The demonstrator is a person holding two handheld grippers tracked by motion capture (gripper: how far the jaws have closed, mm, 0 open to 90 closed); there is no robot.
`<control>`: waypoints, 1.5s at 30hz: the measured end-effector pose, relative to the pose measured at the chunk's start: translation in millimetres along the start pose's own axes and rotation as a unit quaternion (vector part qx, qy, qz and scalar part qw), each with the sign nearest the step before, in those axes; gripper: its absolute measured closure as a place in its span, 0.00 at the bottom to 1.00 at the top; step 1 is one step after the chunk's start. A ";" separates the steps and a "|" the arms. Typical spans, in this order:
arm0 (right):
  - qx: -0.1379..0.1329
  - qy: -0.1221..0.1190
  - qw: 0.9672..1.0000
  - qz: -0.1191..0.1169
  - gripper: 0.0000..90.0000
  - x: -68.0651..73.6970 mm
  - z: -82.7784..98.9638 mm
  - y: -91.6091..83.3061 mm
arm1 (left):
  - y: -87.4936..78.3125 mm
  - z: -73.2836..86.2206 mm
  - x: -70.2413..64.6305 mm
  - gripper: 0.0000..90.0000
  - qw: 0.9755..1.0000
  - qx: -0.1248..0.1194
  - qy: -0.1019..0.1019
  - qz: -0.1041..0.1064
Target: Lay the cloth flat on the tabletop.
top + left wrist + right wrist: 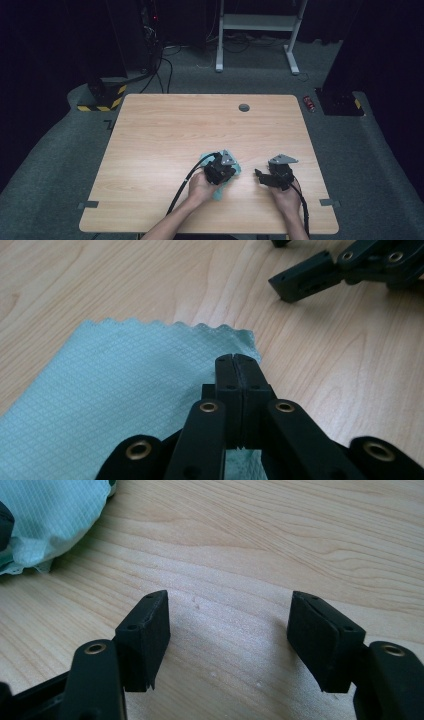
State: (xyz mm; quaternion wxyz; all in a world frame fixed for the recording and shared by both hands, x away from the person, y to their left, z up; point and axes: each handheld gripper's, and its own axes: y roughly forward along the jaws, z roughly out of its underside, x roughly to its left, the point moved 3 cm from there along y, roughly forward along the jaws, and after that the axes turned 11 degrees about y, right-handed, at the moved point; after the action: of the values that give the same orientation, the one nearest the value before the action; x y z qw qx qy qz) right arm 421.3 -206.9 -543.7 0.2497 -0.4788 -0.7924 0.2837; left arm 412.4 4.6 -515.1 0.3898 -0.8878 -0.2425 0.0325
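A pale green cloth (219, 193) lies on the wooden table (170, 130) near its front edge. My left gripper (227, 172) rests on it, jaws pressed together at the cloth's right edge (234, 370), pinching the fabric (115, 385). In the right gripper view the cloth (50, 515) bulges up in a fold at the top left. My right gripper (261, 176) sits on bare wood just right of the cloth, pointing toward it. Its jaws stand wide apart (230, 640) with nothing between them. One of its jaws (305, 282) appears at the top right of the left gripper view.
A round grey cable port (244, 107) sits near the table's far edge. Beyond the table stand a white desk frame (257, 30) and a yellow-and-black striped base (102, 100) on grey carpet. Tape tabs mark the front corners (88, 204).
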 end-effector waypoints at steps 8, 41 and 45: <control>0.000 -0.002 1.000 0.000 0.37 -0.2 -0.1 0.0 | -6.4 -27.7 0.3 1.00 0.999 -0.054 -0.009 0.007; -0.020 -0.078 0.994 -0.069 0.74 30.0 1.8 -6.3 | -46.2 54.6 20.7 0.58 0.991 0.001 -0.102 -0.086; 0.005 -0.100 0.993 -0.058 0.78 36.0 2.8 -1.1 | -39.9 52.1 24.3 0.58 0.991 0.012 -0.103 -0.086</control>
State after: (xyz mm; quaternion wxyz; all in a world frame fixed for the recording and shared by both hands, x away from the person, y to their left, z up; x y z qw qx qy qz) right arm 403.7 -175.4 -540.5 0.1875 -0.4005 -0.8383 0.3189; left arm 404.8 74.0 -519.8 0.3746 -0.8509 -0.3563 0.0929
